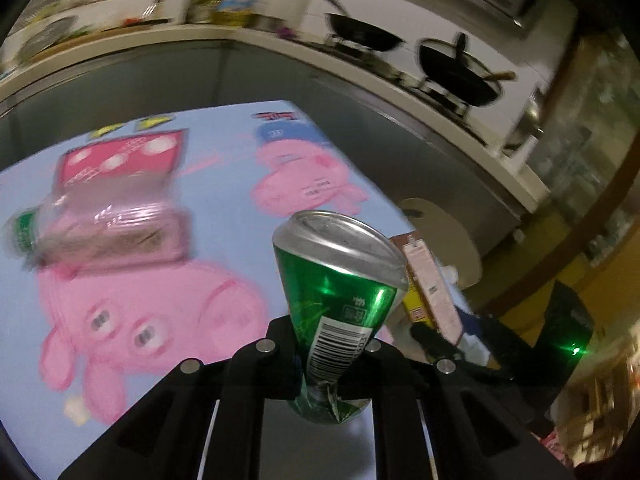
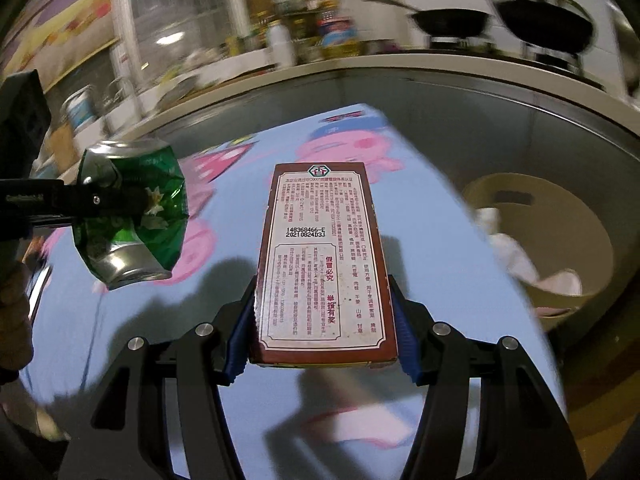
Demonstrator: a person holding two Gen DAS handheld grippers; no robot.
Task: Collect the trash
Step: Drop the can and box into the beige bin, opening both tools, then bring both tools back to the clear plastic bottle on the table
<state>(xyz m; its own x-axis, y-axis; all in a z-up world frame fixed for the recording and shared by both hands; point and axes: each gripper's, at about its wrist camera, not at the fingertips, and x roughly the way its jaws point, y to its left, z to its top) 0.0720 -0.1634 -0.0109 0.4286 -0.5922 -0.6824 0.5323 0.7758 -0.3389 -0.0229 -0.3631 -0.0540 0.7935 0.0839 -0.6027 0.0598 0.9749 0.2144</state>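
Trash in both grips: we judge the crushed green aluminium can (image 1: pixel 340 304) light and already buckled, best pinched at its flattened waist, where our left gripper (image 1: pixel 320 364) clamps it above the blue cartoon-pig tablecloth (image 1: pixel 132 312). Our right gripper (image 2: pixel 324 328) squeezes a stiff brown printed carton (image 2: pixel 324 264) across its lower sides between blue pads (image 2: pixel 404 340), near the beige bin (image 2: pixel 568 232) at the table's right.

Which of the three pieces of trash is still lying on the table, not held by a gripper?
The clear crushed plastic bottle with a green cap; the crushed green can and brown carton are each gripped.
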